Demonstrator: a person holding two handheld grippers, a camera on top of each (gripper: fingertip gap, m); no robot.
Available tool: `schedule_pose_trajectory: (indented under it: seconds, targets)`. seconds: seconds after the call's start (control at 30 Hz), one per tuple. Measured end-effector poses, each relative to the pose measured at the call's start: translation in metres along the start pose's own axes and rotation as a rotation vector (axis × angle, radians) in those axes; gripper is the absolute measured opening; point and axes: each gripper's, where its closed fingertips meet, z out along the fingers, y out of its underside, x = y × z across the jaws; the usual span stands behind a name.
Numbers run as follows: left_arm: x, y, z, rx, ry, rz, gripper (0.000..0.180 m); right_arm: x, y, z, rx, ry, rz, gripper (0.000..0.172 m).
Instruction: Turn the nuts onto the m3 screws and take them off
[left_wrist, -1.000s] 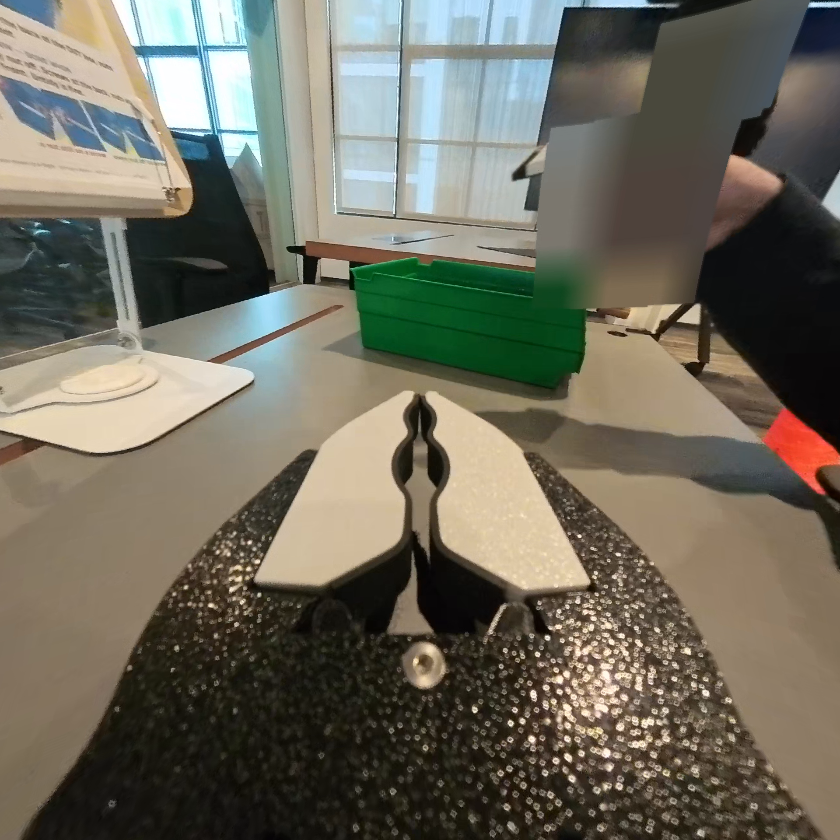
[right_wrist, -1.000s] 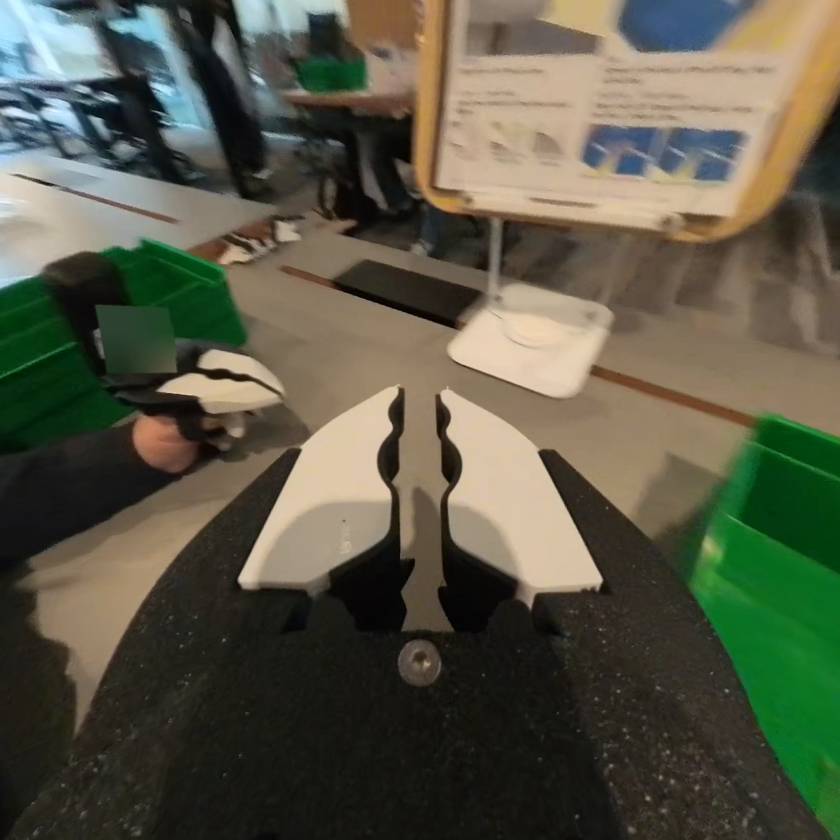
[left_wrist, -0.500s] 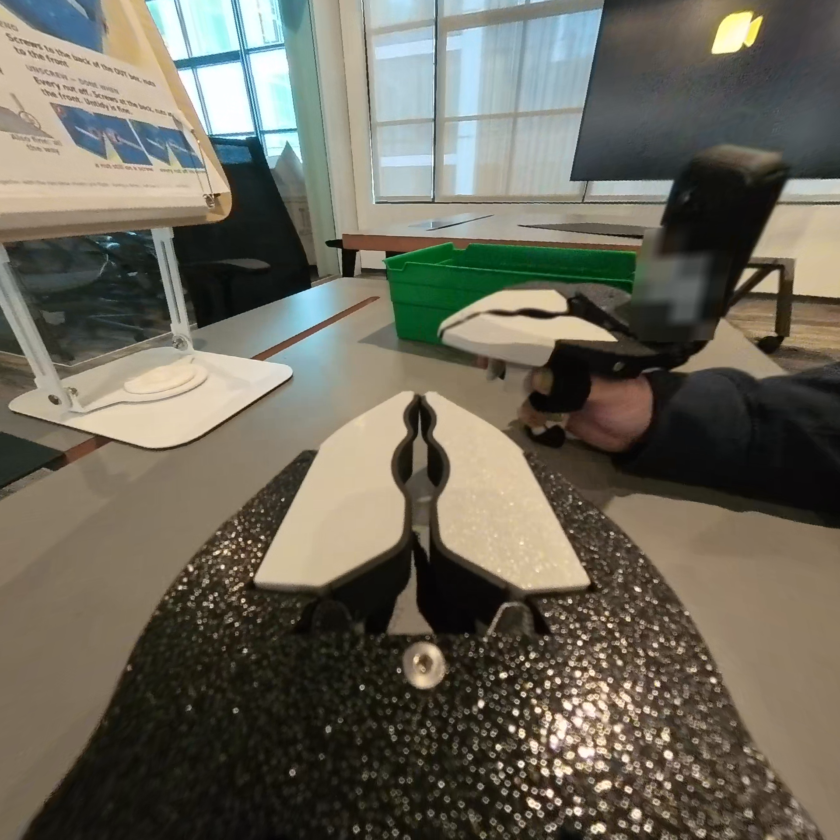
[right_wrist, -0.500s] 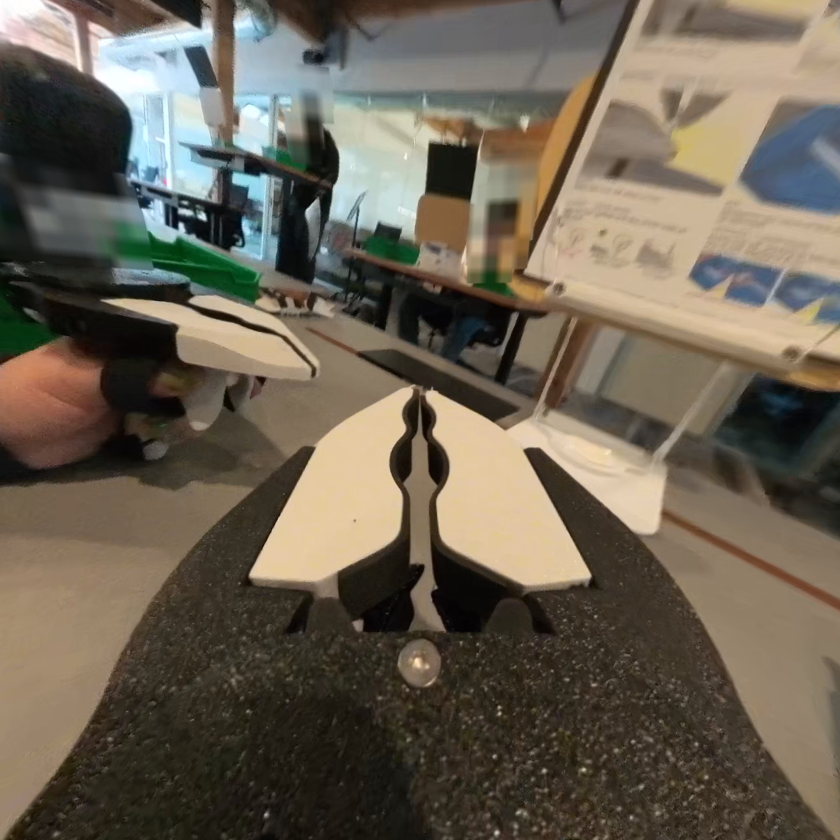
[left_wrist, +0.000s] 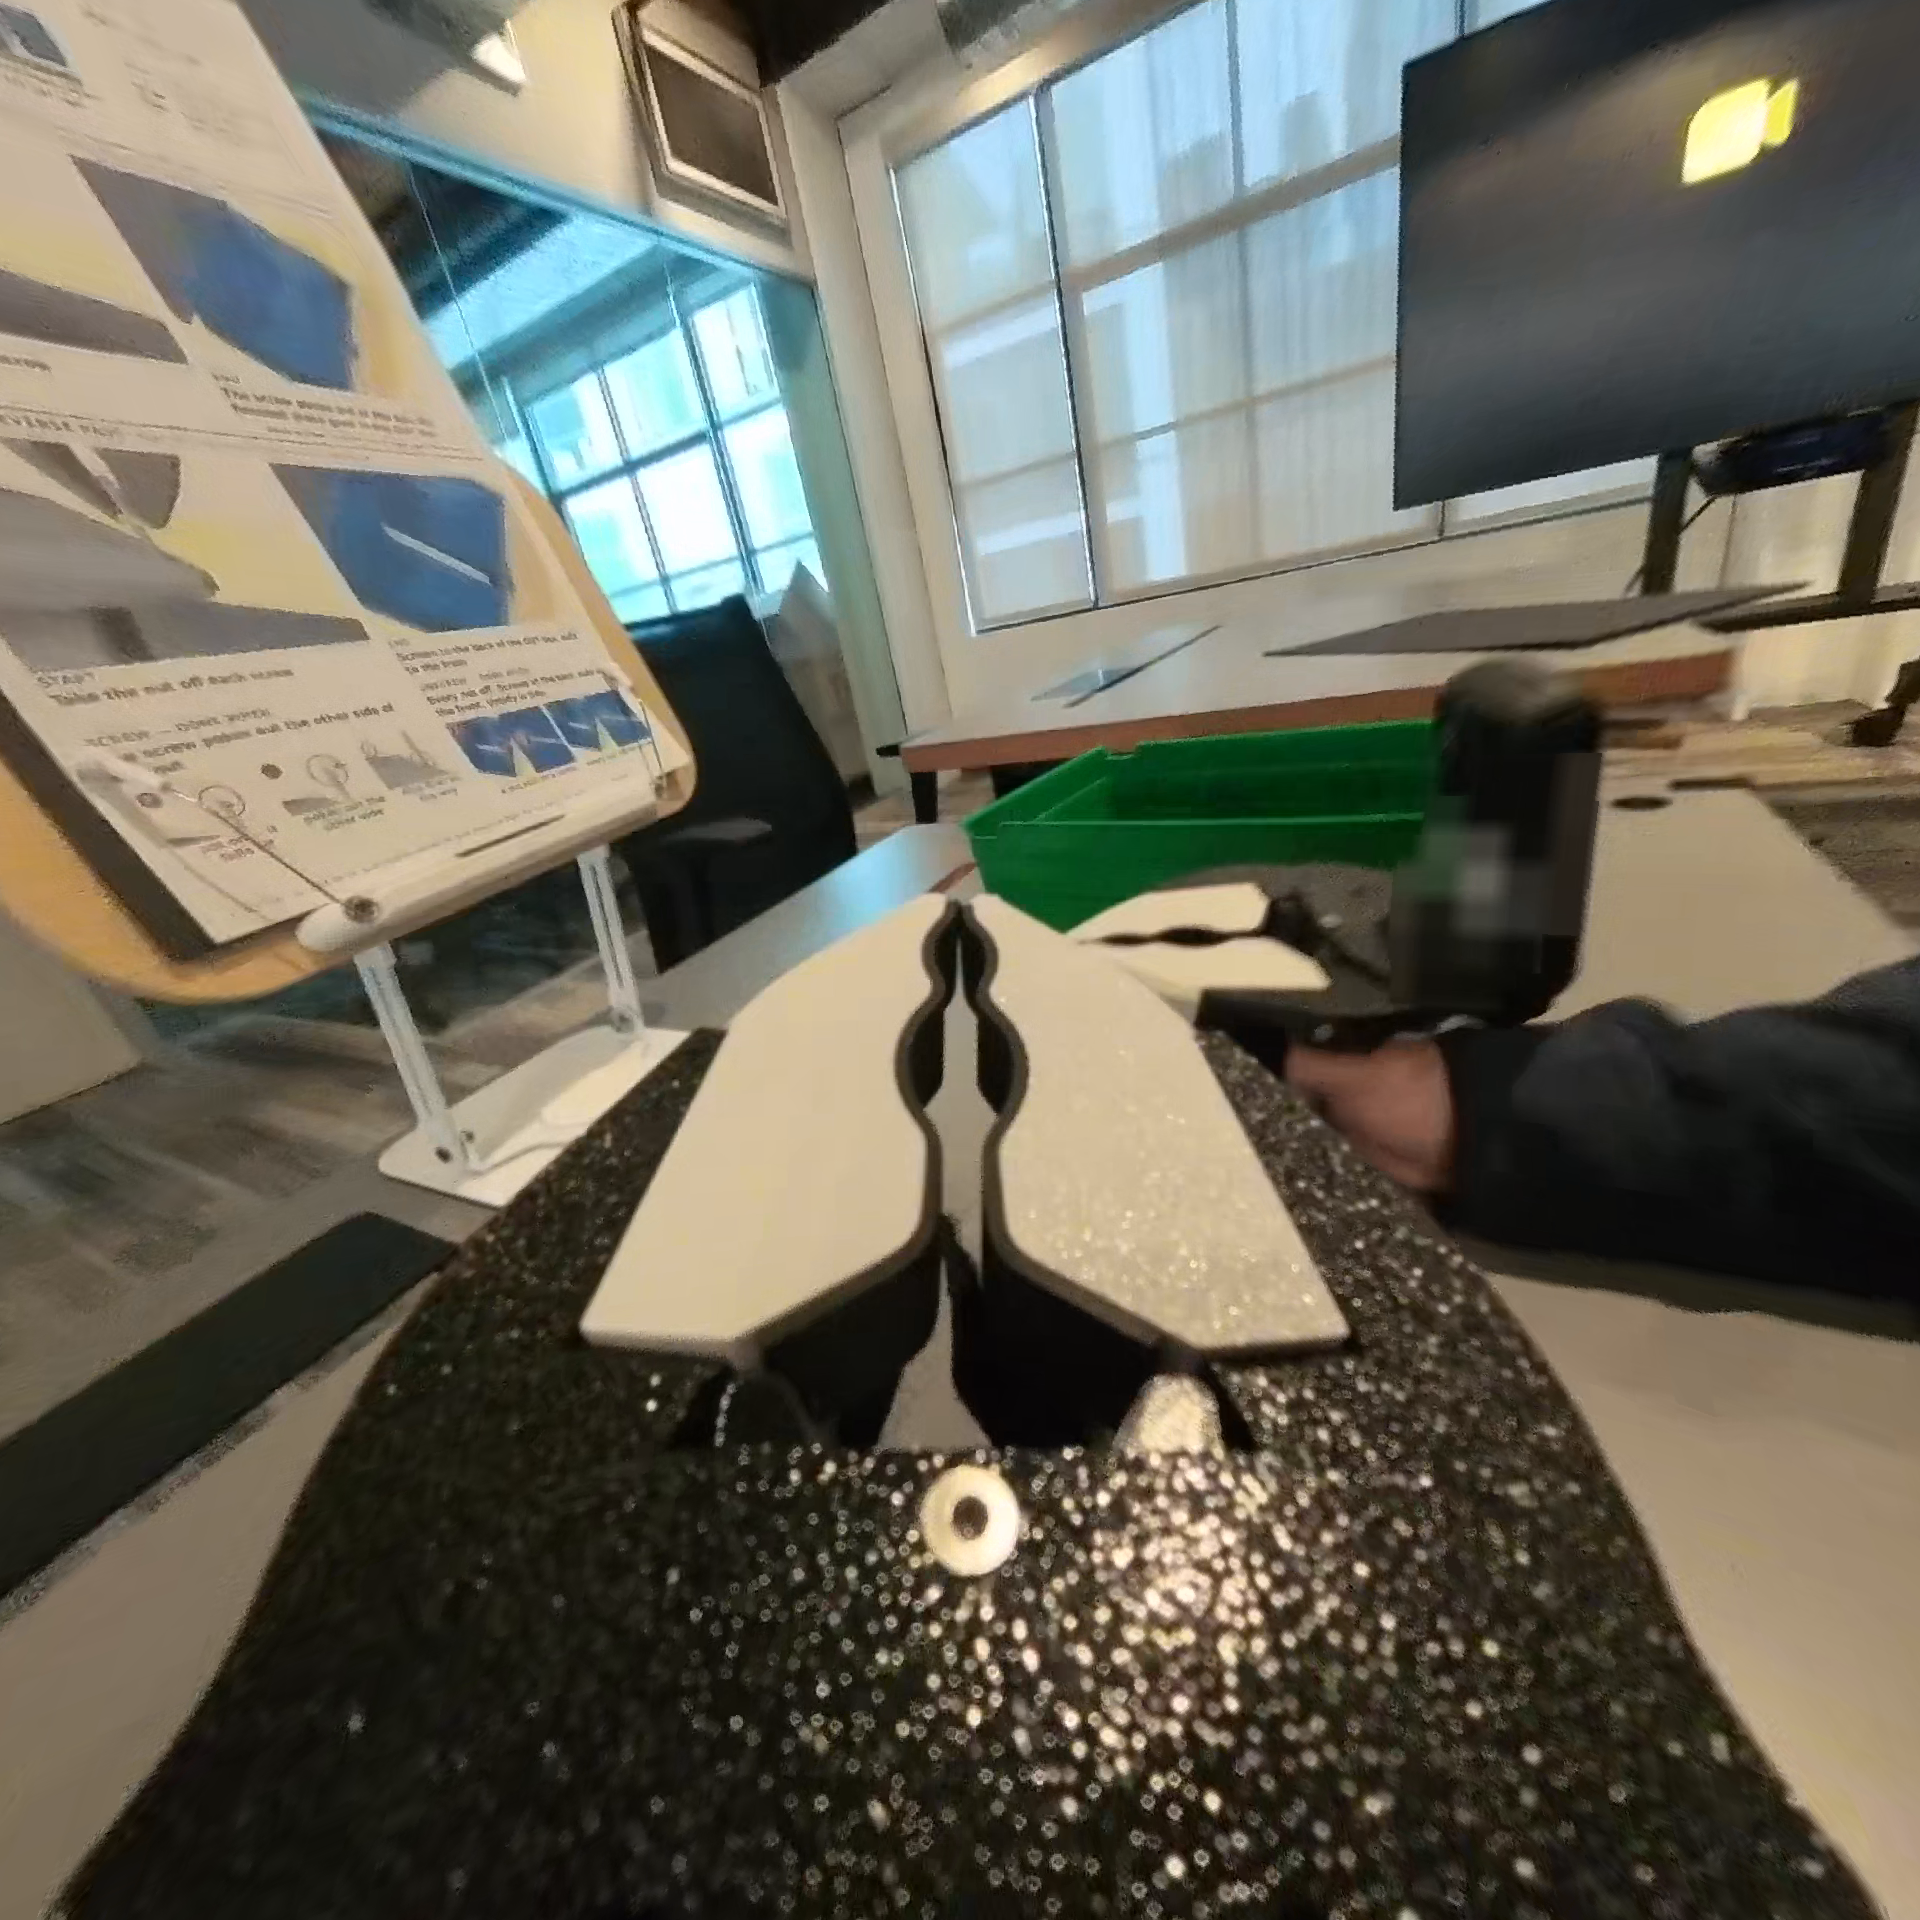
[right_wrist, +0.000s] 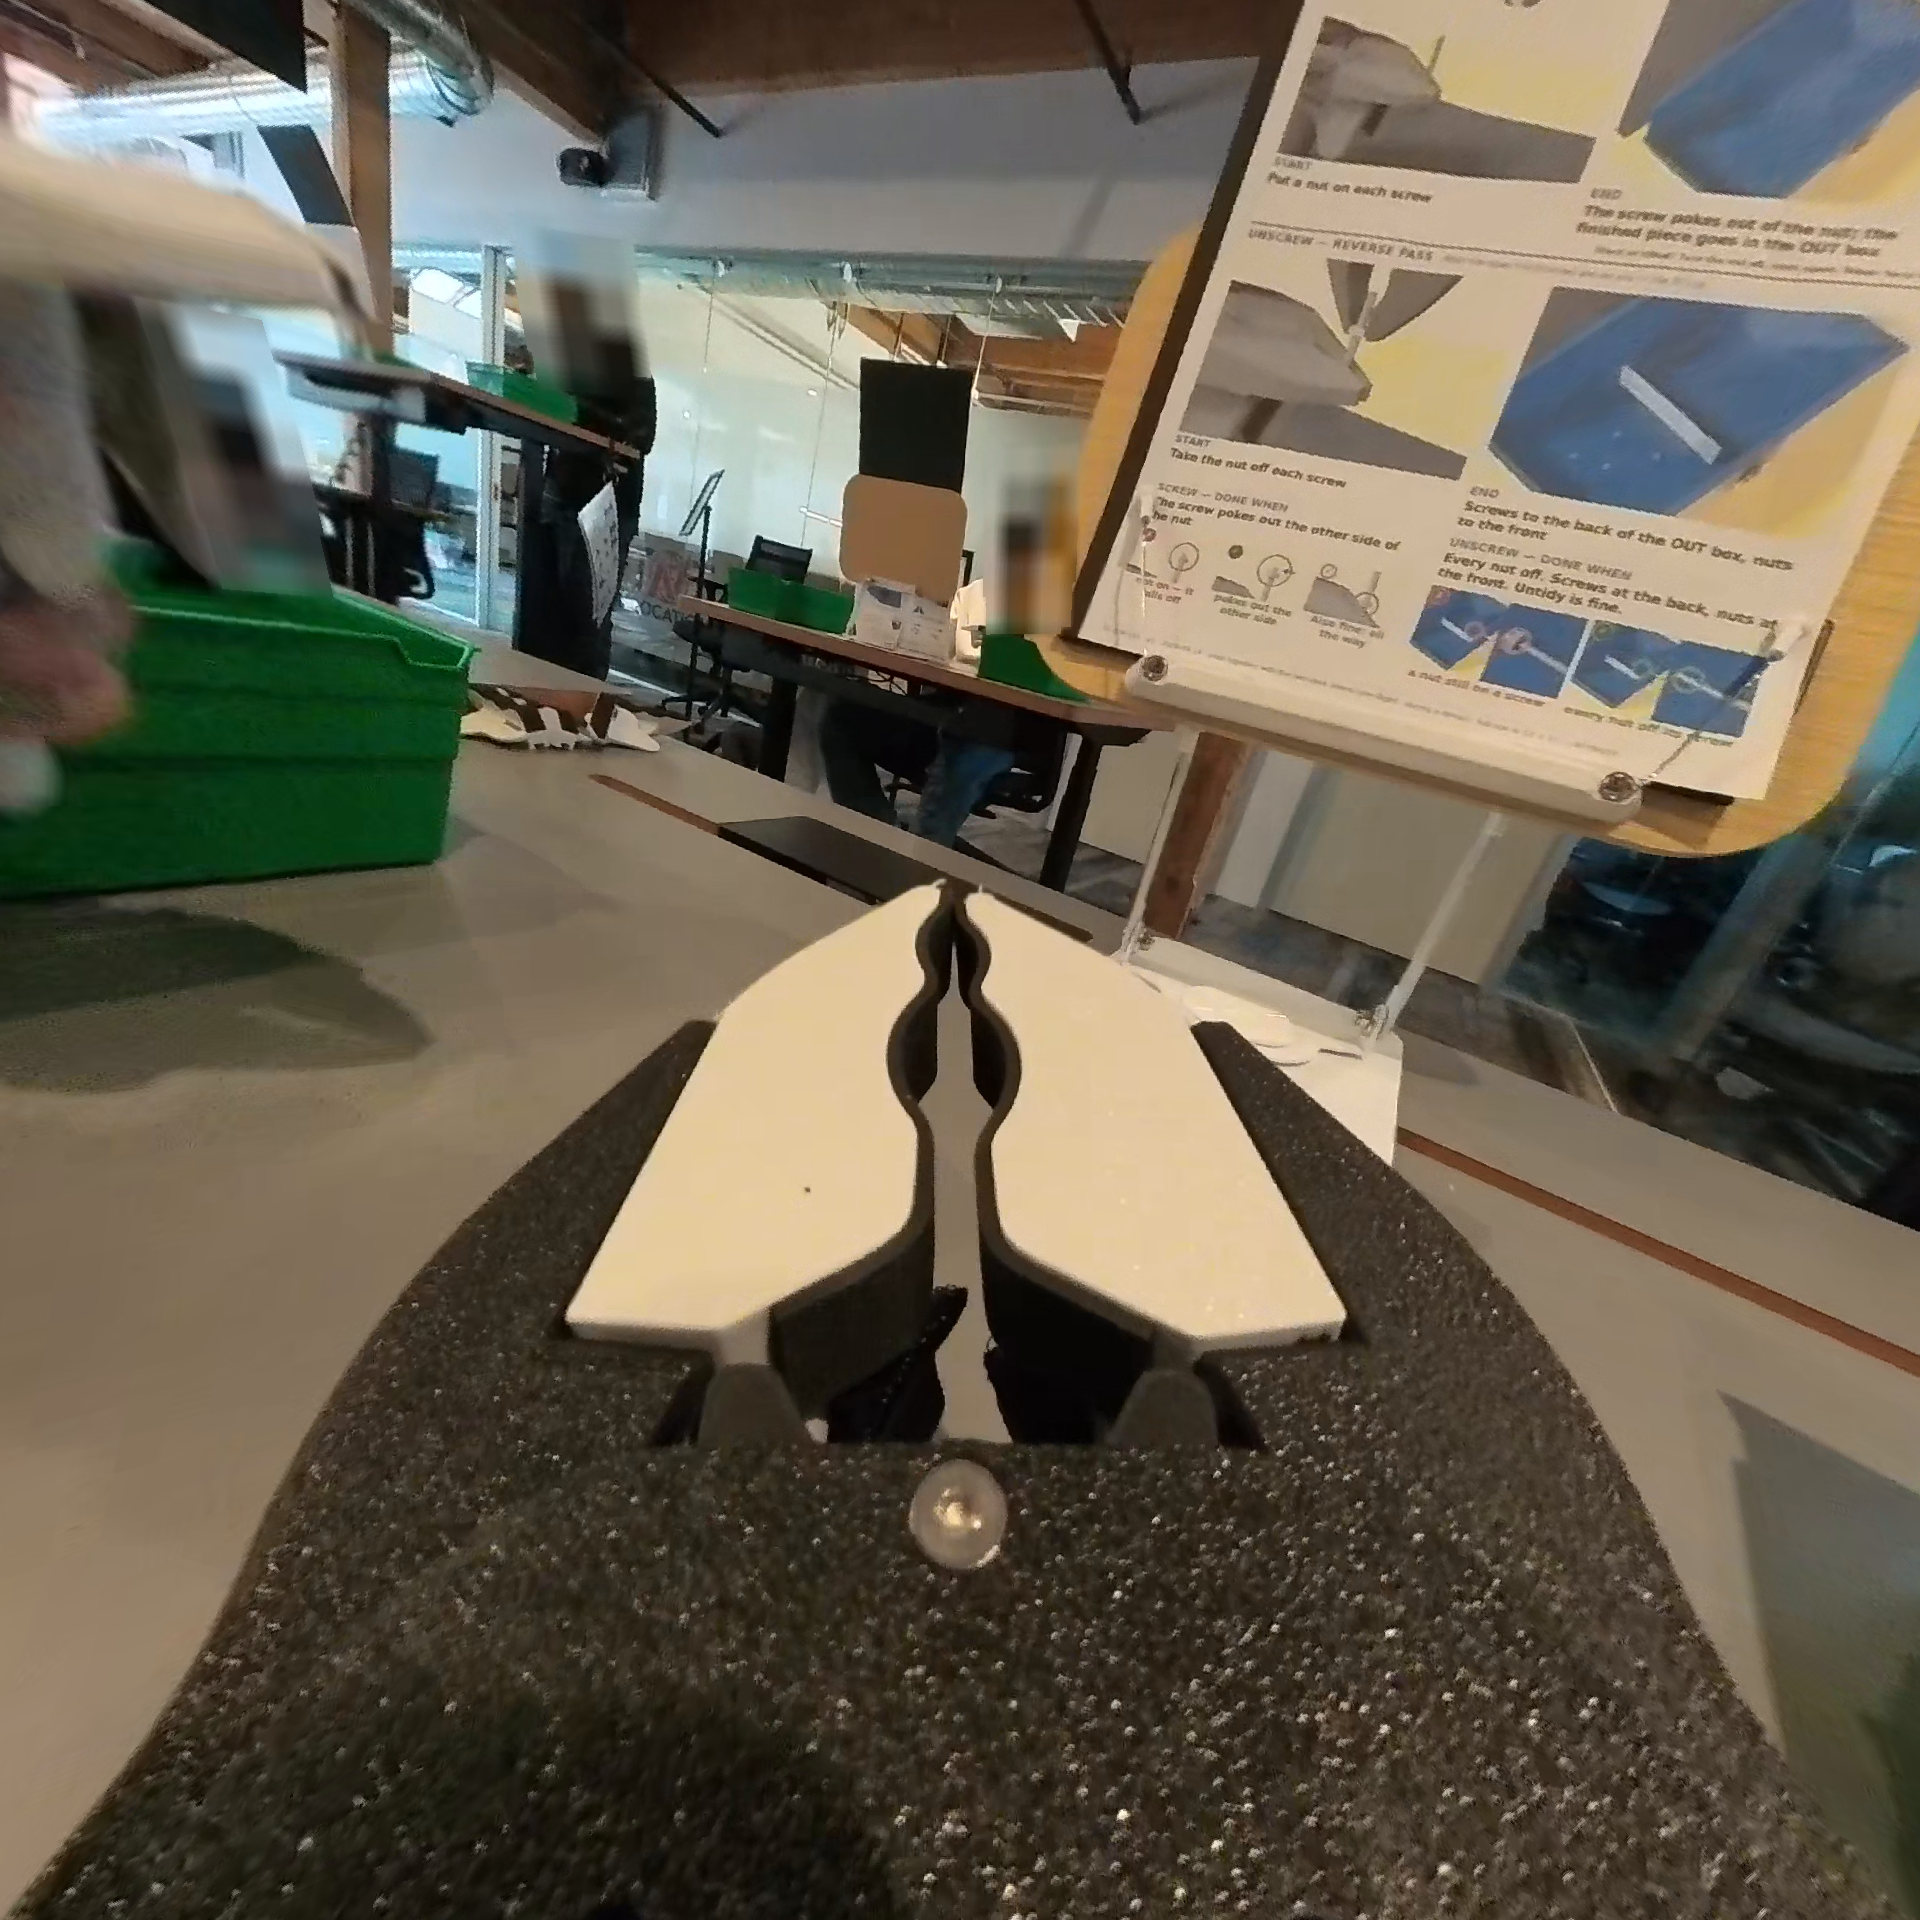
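Note:
My left gripper (left_wrist: 961, 914) is shut with its white fingertips touching and nothing between them, raised over the grey table (left_wrist: 1662, 1455). My right gripper (right_wrist: 956, 896) is shut too, tips together and bare. In the left wrist view the right gripper (left_wrist: 1184, 940) shows to the right, held in a hand with a dark sleeve, its fingers closed. In the right wrist view the left gripper (right_wrist: 156, 343) is a blurred shape at the far left. No screws or nuts are in view.
A green bin (left_wrist: 1205, 831) stands on the table behind the grippers; it also shows at the left in the right wrist view (right_wrist: 229, 748). An instruction board on a white stand (left_wrist: 260, 582) stands at the left, seen too in the right wrist view (right_wrist: 1475, 436). A dark screen (left_wrist: 1662, 260) hangs at the back. There is about 12 cm between the tips of the two grippers.
My right gripper closed on air from slightly open. Both grippers tilted upward and swung; the right gripper came into the left view and now sits close beside my left fingertips.

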Motion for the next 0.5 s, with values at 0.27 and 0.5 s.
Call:
schedule_pose_trajectory:
  seconds: [0.27, 0.5]
  targets:
    - [-0.061, -0.042, -0.114, -0.314, -0.254, -0.171, 0.000, 0.000, 0.001, 0.001, -0.007, 0.005, -0.008, 0.000]
    - [-0.152, 0.061, -0.223, -1.068, -0.329, -0.249, 0.000, 0.002, 0.001, 0.003, 0.000, -0.004, 0.022, 0.000]
